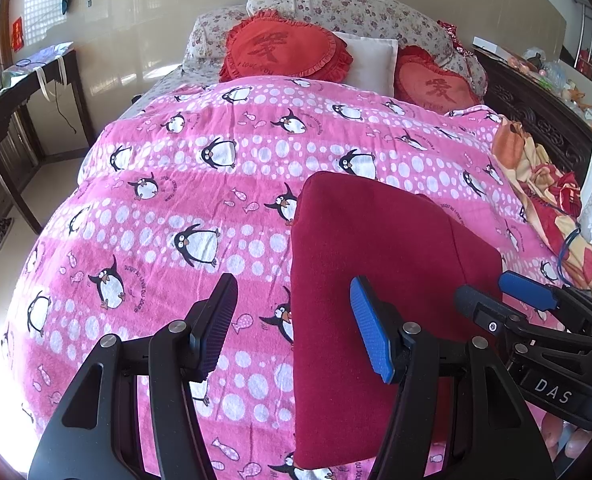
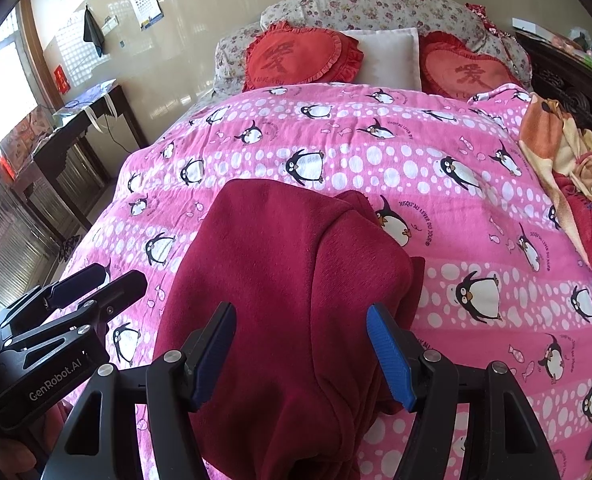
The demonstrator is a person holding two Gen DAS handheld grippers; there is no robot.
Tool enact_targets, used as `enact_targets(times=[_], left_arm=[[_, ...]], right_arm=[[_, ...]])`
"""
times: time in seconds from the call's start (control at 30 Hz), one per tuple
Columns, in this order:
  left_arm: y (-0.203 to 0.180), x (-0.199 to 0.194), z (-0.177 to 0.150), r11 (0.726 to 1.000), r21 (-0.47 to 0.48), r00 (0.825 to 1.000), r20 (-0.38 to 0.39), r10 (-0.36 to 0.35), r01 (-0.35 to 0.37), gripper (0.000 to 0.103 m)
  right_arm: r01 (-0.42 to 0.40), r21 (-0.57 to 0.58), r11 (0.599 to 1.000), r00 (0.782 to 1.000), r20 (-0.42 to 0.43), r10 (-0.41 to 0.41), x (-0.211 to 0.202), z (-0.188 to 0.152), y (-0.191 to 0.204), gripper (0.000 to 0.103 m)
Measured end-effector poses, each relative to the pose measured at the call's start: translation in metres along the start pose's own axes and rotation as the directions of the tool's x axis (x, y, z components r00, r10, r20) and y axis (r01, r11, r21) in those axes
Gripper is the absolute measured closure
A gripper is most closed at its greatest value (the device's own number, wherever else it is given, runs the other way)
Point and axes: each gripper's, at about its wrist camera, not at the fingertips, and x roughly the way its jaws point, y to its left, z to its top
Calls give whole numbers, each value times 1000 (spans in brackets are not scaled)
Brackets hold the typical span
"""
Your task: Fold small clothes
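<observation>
We hold both grippers above the dark red garment [image 2: 288, 280] — it lies folded on the pink penguin blanket [image 1: 176, 200]. Our left gripper [image 1: 292, 332] and right gripper [image 2: 302, 354] gape with nothing between the pads.

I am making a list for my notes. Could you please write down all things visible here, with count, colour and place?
garment: one, dark red, folded on the blanket, near edge.
blanket: one, pink with penguins, covering the bed.
heart cushions: two, red, at the head of the bed.
white pillow: one, between the cushions.
floral pillows: at least two, behind the cushions.
side table: one, dark wood, left of the bed.
left hand-held gripper: black with blue pads, open, beside the garment's left edge.
right hand-held gripper: same colours, open, above the garment.
</observation>
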Motion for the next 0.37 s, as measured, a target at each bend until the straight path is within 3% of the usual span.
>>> enact_targets(times=[0.37], left_arm=[[12, 1, 4, 1000, -11, 1000, 7, 11, -11, 44]], right_arm=[[-11, 15, 1000, 1000, 19, 10, -3, 0, -10, 38]])
